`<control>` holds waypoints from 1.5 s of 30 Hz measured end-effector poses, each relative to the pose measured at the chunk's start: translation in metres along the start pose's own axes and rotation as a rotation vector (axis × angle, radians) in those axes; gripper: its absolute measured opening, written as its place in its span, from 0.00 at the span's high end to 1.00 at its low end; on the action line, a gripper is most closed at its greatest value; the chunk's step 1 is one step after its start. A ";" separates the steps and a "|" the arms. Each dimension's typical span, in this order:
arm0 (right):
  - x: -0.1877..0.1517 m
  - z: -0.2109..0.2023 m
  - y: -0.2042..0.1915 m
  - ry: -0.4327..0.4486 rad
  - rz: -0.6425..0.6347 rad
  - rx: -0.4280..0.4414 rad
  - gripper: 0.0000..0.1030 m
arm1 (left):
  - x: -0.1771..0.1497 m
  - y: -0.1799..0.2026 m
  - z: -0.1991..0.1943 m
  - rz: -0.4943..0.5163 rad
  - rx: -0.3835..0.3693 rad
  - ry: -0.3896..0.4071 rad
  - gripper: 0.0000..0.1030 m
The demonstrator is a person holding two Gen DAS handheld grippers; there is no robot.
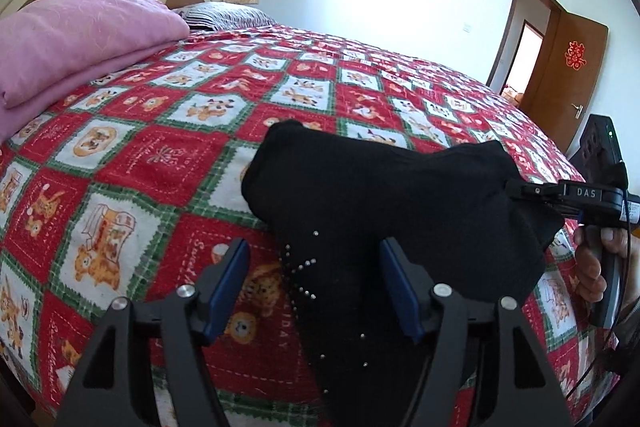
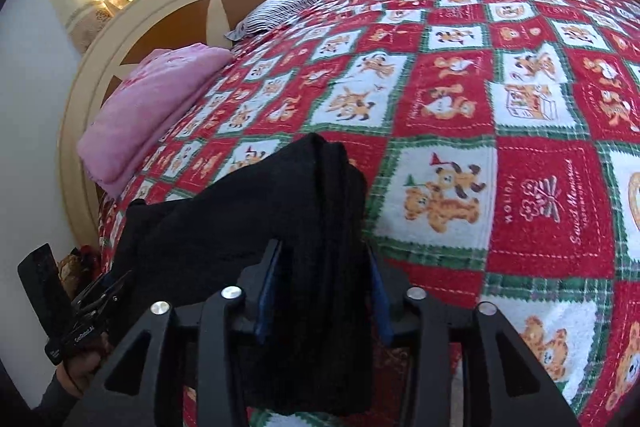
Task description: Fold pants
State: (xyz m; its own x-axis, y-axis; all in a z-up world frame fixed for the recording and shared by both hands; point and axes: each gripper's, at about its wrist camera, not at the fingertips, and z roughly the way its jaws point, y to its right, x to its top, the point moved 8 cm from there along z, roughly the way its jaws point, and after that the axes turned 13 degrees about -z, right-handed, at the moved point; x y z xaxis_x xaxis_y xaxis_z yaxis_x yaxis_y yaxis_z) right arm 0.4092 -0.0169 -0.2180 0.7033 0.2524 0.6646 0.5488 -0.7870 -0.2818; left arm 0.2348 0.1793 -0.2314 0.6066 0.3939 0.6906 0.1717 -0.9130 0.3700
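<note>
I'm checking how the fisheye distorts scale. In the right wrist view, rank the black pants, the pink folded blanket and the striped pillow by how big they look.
1. Black pants, largest, though nearest the camera, which inflates them.
2. Pink folded blanket.
3. Striped pillow, smallest and farthest.

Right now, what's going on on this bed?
A person holding a two-finger gripper in each hand is folding black pants on the red and white teddy-bear bedspread. The left gripper stands open with the fabric lying loose between its fingers. The right gripper has a thick folded bundle between its fingers; whether it's still gripping is unclear.
</note>
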 end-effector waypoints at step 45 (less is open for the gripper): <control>-0.054 -0.215 -0.074 0.197 -0.150 -0.323 0.32 | 0.027 0.050 -0.128 0.037 0.007 0.233 0.05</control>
State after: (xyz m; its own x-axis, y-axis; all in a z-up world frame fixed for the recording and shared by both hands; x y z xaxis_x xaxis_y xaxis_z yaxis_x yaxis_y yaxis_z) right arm 0.2333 -0.0933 -0.0848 0.5085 0.2901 0.8107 0.4465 -0.8939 0.0398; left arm 0.1606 0.1577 -0.1152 0.4173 0.3728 0.8288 0.1587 -0.9279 0.3374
